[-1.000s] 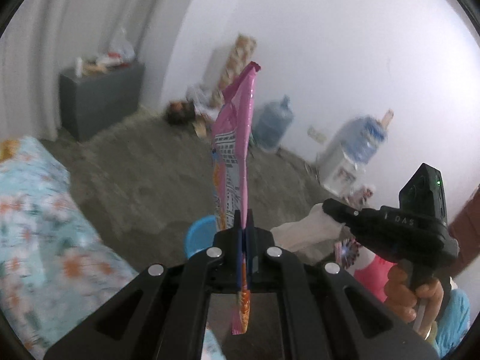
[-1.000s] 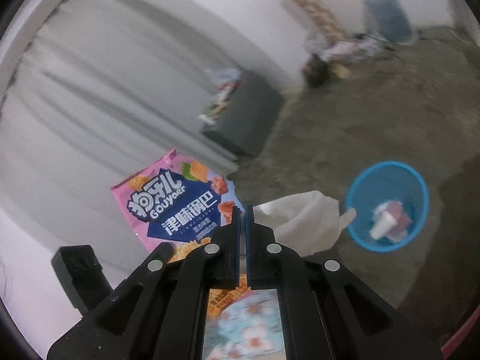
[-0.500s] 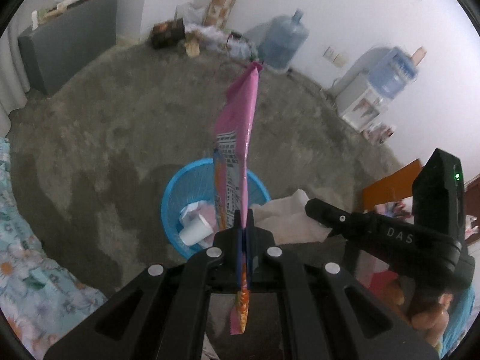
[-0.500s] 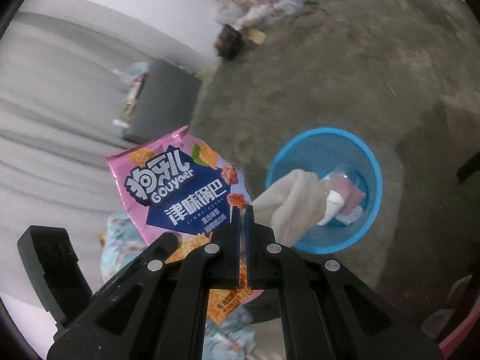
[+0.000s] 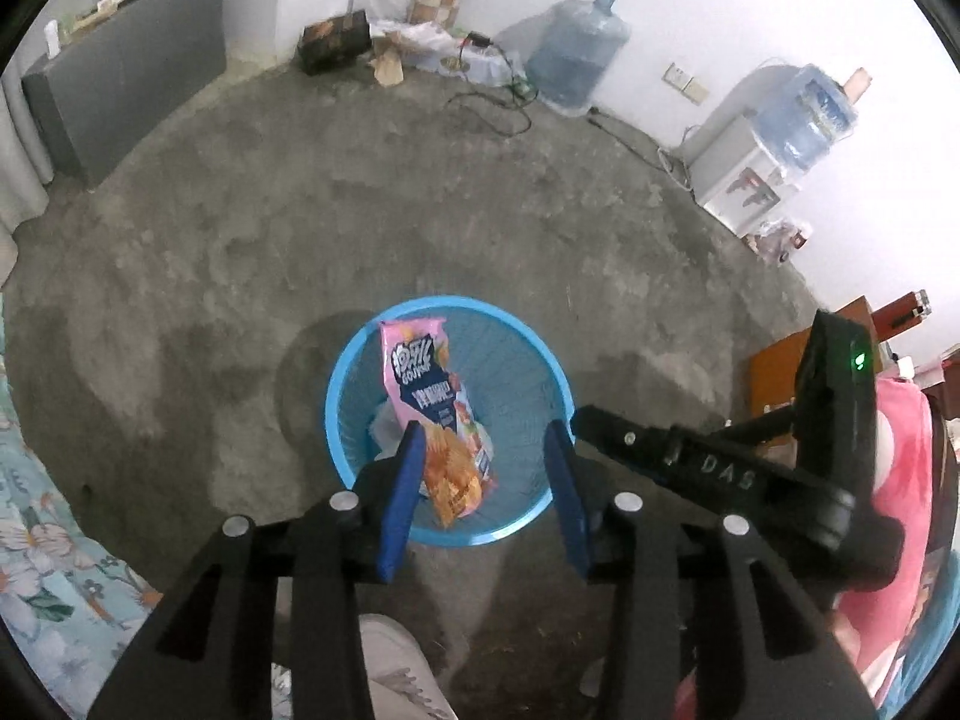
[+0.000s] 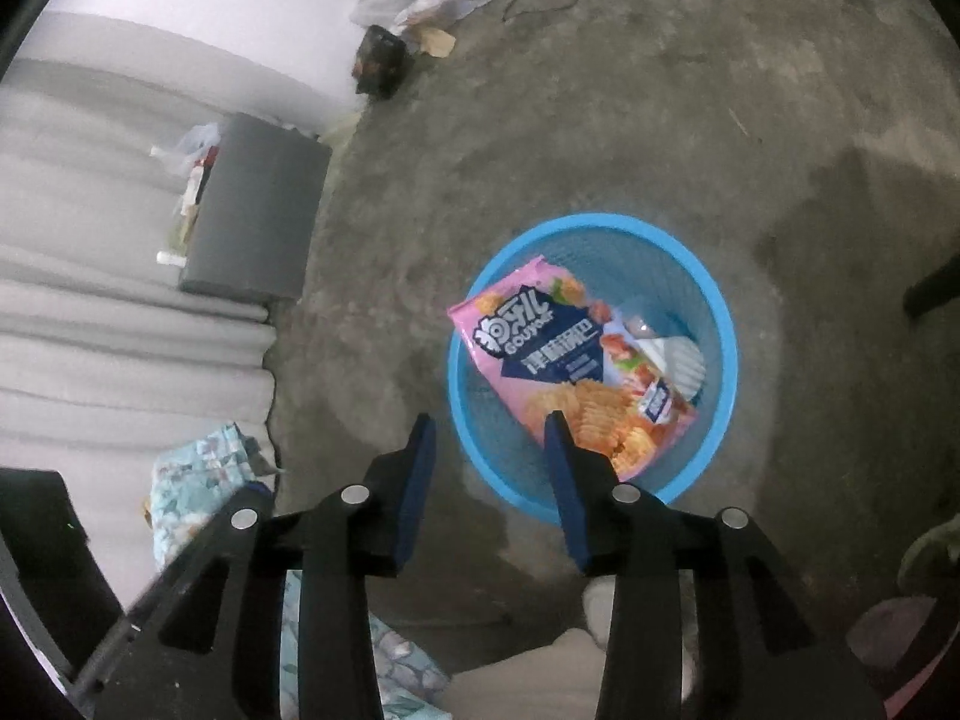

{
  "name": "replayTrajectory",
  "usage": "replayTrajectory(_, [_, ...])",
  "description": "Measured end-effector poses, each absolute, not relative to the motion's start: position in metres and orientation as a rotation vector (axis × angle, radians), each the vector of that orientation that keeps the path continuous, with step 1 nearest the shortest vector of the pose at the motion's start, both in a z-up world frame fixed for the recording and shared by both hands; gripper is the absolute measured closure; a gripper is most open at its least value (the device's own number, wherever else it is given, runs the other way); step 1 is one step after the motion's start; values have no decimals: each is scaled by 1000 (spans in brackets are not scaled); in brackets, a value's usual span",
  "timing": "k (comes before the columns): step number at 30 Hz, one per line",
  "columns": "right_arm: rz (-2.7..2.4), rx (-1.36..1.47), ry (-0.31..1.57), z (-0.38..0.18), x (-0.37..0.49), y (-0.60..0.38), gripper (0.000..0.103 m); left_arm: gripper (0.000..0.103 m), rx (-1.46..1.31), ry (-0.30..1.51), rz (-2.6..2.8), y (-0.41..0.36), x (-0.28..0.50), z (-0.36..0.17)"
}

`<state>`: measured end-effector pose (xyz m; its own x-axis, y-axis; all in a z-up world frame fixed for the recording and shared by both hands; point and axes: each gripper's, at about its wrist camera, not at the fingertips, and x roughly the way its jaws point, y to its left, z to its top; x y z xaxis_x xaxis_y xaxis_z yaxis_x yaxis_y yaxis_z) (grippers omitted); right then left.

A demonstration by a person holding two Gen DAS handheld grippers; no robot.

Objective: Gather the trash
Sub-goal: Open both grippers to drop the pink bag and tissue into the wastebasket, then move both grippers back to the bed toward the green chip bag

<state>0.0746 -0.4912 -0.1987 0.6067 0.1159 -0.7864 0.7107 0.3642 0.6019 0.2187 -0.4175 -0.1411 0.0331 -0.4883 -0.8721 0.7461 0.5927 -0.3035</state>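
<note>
Your left hand-held gripper (image 5: 487, 468) and right hand-held gripper (image 6: 489, 459) have just opened and hold nothing (good job!), so the pink snack bag (image 5: 433, 414) sits in the blue bin (image 5: 345, 372).

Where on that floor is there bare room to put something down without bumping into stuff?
The wide grey floor between the blue basket and the far wall is bare, and so is the stretch toward the grey cabinet. It gets crowded along the wall: boxes and bags, a water jug, cables and a dispenser. The basket already holds a snack bag.
</note>
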Motion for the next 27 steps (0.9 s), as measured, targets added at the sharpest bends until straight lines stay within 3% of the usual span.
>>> replayTrajectory(10, [-455,985,823,-149,68,-460,50,52,210,1077,-1004,-370,194,-64])
replayTrajectory(17, [-410,836,788,-105,63,-421,45,41,163,979,-993,-311,171,-10])
replayTrajectory(27, [-342,645,743,-53,60,-363,27,31,103,850,-962,-210,124,38])
